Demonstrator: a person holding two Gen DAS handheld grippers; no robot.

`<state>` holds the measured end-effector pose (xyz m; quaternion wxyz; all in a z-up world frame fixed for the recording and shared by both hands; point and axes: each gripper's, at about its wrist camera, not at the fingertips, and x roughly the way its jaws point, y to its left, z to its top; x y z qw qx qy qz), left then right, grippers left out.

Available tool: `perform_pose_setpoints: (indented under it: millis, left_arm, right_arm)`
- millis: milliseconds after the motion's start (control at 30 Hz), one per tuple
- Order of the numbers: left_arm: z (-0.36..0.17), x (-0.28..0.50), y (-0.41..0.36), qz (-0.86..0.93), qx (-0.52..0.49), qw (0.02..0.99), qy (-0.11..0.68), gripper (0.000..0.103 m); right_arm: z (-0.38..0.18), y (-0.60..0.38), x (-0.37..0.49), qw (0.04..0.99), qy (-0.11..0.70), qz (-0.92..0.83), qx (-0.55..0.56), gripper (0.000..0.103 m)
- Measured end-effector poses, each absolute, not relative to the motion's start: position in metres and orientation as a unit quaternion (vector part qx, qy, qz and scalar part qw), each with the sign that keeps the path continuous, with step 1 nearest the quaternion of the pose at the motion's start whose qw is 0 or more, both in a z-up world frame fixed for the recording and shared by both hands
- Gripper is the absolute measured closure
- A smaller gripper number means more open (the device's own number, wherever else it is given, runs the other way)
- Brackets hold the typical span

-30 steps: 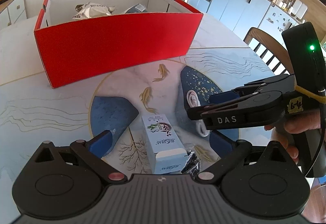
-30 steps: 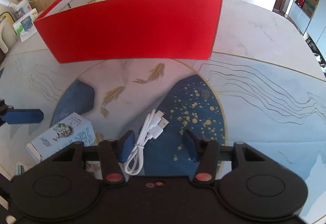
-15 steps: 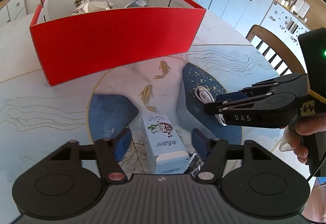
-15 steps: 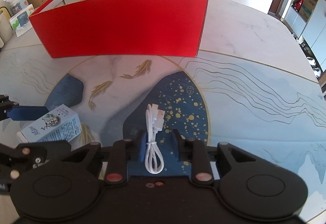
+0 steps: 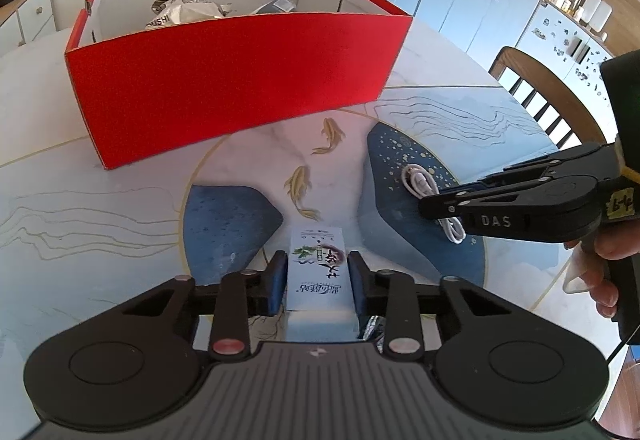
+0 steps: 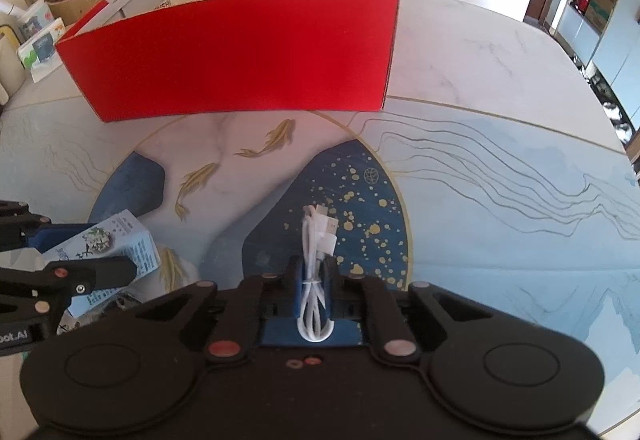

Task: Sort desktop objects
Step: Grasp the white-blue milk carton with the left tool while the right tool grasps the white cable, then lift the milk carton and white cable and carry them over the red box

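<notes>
A small light-blue carton (image 5: 320, 272) with dark lettering lies on the painted table, and my left gripper (image 5: 318, 282) is shut on its two long sides. The same carton (image 6: 116, 244) shows at the left of the right wrist view, between the left gripper's fingers (image 6: 92, 272). A bundled white USB cable (image 6: 316, 260) lies on the dark blue patch, with my right gripper (image 6: 314, 292) shut around its tied middle. In the left wrist view the cable (image 5: 424, 188) pokes out past the right gripper (image 5: 444, 206), which a hand holds.
A red cardboard box (image 5: 240, 80) with white inside walls stands behind both objects, holding crumpled snack bags (image 5: 184, 10). Its front wall (image 6: 240, 56) fills the far middle. A wooden chair (image 5: 540, 96) stands at the table's right edge. Cabinets and cluttered shelves lie beyond.
Both grippers went from wide open to shut: the left one closed on the carton, the right one on the cable. The hands barely shifted.
</notes>
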<state>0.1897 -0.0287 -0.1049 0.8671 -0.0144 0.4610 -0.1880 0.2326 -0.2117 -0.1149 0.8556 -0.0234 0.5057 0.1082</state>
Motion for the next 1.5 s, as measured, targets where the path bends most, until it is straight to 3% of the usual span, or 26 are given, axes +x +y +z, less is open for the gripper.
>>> perform_pose_setpoints:
  millis: [667,1500]
  left_arm:
    - [-0.084,0.192,-0.021,-0.179,-0.021,0.877,0.446,0.075]
    - [-0.012,0.207,-0.012,-0.181,-0.022,0.905,0.384,0.075]
  right_arm:
    - [-0.103,-0.218,0.227,0.860,0.497,0.113,-0.008,0.095]
    - [-0.008,-0.215,0.230,0.893,0.414,0.166,0.061,0.095]
